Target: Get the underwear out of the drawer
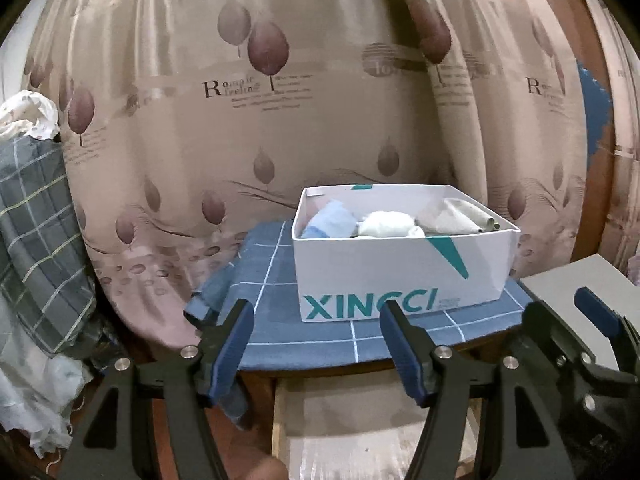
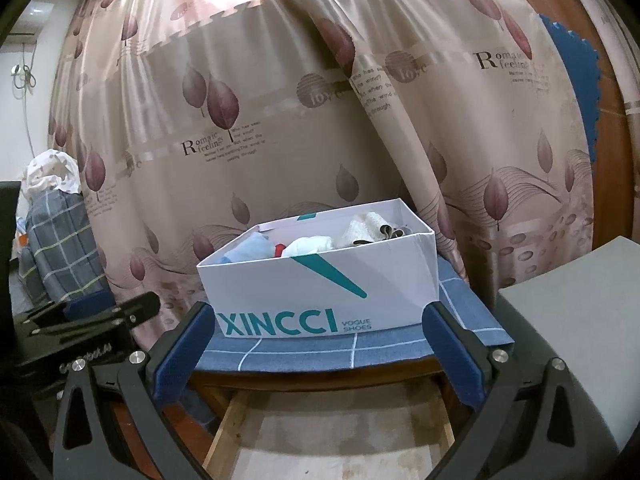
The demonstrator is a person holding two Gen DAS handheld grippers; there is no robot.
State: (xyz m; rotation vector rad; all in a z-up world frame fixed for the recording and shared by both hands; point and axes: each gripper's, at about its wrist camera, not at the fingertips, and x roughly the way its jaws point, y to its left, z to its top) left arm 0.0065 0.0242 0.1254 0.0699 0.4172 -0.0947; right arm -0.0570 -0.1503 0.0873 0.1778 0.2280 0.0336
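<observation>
Underwear (image 1: 386, 224) sits bundled inside the open white shoebox (image 1: 400, 268), centre-right of the left wrist view: a pale blue piece (image 1: 330, 222) at the left end, a white roll in the middle, a beige ribbed piece (image 1: 460, 216) at the right. Starting at the far left edge, a grey plaid quilt (image 1: 32, 208) is heaped up with a white spotted cloth (image 1: 28, 114) on top. Moving in, the leaf-print curtain (image 1: 240, 120) fills the whole background behind the box. The box stands on a blue checked cloth (image 1: 360, 336) draped over a wooden stool, and below the stool's front edge a pale wooden frame (image 1: 376, 420) shows. The left gripper (image 1: 316, 344) hangs low in front of the stool, jaws spread wide, nothing between them, well short of the box. At the right edge a grey flat surface (image 1: 592, 280) sits beside the stool. From the right wrist view, the right gripper (image 2: 320, 344) is likewise spread wide and empty, its blue pads (image 2: 182, 356) framing the box front, with the box's near wall standing between them and the clothes.
</observation>
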